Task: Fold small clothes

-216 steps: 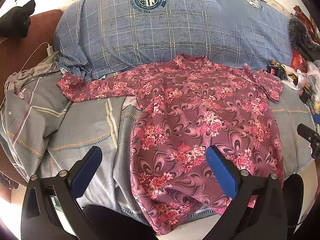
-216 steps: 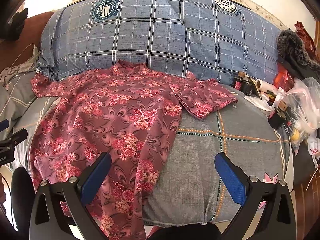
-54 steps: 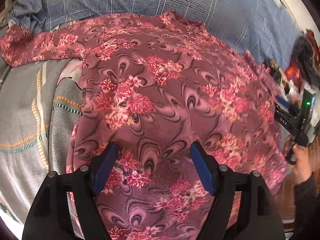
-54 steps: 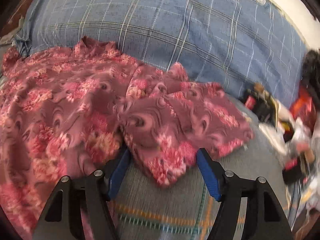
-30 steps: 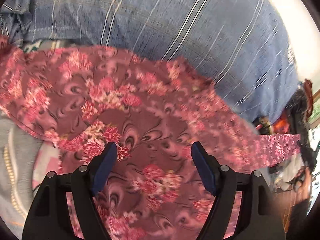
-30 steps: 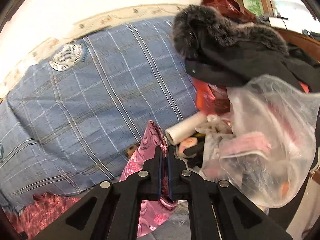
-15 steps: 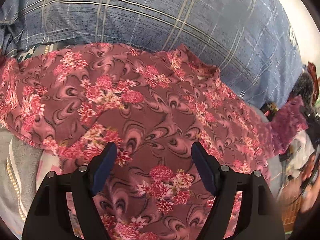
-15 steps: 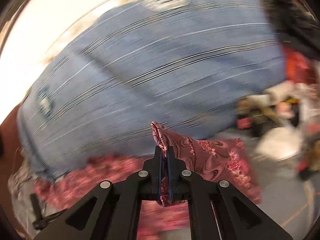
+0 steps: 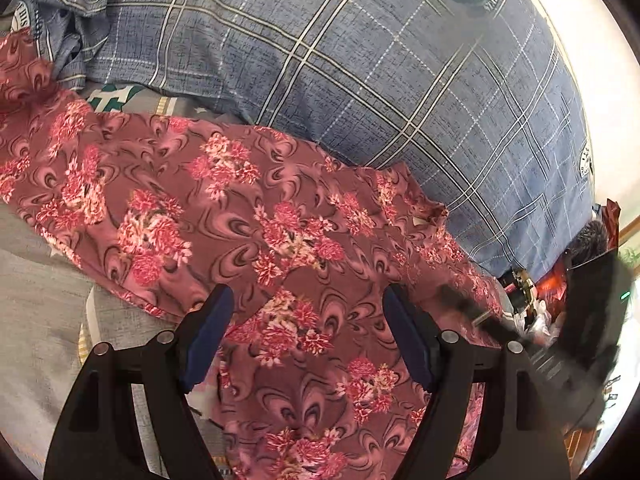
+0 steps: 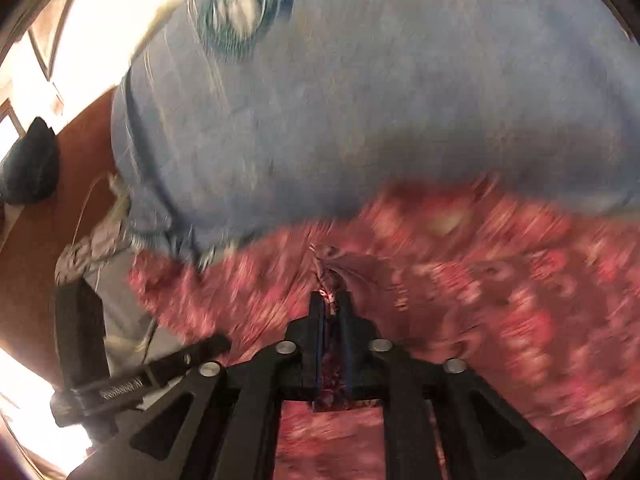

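Now my right claw pinches a fold of the floral shirt, which lies spread on the bed against the blue plaid duvet; my left claw hangs spread above it.

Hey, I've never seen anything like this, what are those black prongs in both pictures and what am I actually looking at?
The prongs are hand-held grippers, one in each of a person's hands, each carrying a camera that looks along its two fingers. One picture comes from the left gripper: it is open, above a floral shirt spread on a bed, with a blue plaid quilt behind. The other, blurry with motion, comes from the right gripper, shut on a pinch of that shirt.
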Demonstrator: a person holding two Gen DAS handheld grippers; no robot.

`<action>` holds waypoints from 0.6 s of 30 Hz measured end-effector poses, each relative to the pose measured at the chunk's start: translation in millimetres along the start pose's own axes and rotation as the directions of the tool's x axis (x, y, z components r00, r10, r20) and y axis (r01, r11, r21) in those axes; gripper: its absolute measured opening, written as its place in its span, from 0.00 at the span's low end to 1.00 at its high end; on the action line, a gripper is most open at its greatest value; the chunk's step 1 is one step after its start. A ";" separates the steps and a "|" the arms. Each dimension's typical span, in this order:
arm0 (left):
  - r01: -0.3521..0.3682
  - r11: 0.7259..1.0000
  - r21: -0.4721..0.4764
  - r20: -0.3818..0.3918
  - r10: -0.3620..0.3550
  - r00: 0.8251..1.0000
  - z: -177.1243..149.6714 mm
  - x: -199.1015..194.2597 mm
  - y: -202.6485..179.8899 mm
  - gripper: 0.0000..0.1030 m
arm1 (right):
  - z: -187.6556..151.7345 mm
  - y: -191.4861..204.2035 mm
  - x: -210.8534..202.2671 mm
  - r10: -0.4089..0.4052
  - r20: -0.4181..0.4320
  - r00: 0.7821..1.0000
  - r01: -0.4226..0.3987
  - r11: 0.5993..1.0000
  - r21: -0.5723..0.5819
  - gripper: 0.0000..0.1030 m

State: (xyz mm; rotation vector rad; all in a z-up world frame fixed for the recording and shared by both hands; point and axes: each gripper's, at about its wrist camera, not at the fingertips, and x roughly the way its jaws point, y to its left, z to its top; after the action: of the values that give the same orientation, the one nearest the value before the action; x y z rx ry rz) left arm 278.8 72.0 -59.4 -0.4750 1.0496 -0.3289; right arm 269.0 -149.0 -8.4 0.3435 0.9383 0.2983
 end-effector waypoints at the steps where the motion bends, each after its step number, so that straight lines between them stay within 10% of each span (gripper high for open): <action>1: 0.003 1.000 0.002 -0.007 -0.003 1.000 -0.3 1.2 0.7 0.75 | -7.0 2.4 7.7 0.009 -0.036 0.999 -0.009 1.000 0.002 0.12; 5: 0.058 0.998 0.028 -0.064 -0.056 0.996 -5.1 12.1 -9.8 0.75 | -31.3 -9.2 -13.4 0.050 -0.023 0.998 -0.050 0.999 0.012 0.13; 7: 0.118 0.992 0.053 -0.122 -0.111 0.986 -11.4 25.1 -25.0 0.75 | -37.1 -37.1 -45.6 0.043 0.041 0.998 -0.046 0.997 0.061 0.28; 13: 0.241 0.962 0.130 -0.316 -0.190 0.930 -42.8 66.9 -77.2 0.79 | -65.4 -150.6 -134.6 -0.137 0.170 0.976 0.081 0.951 0.299 0.36; 16: 0.208 0.965 0.162 -0.276 -0.158 0.948 -47.9 68.5 -93.4 0.83 | -87.1 -197.5 -164.2 -0.162 0.200 0.966 0.069 0.911 0.406 0.37; 18: 0.235 0.967 0.096 -0.261 -0.203 0.944 -44.2 73.5 -97.4 0.57 | -98.9 -218.8 -173.7 -0.170 0.207 0.963 0.059 0.888 0.456 0.37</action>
State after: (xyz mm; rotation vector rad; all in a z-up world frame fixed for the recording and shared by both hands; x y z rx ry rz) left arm 270.3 -55.6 -81.6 -0.4447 1.2140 -0.6638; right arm 112.6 -400.0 -25.6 0.7291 0.7742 -0.0768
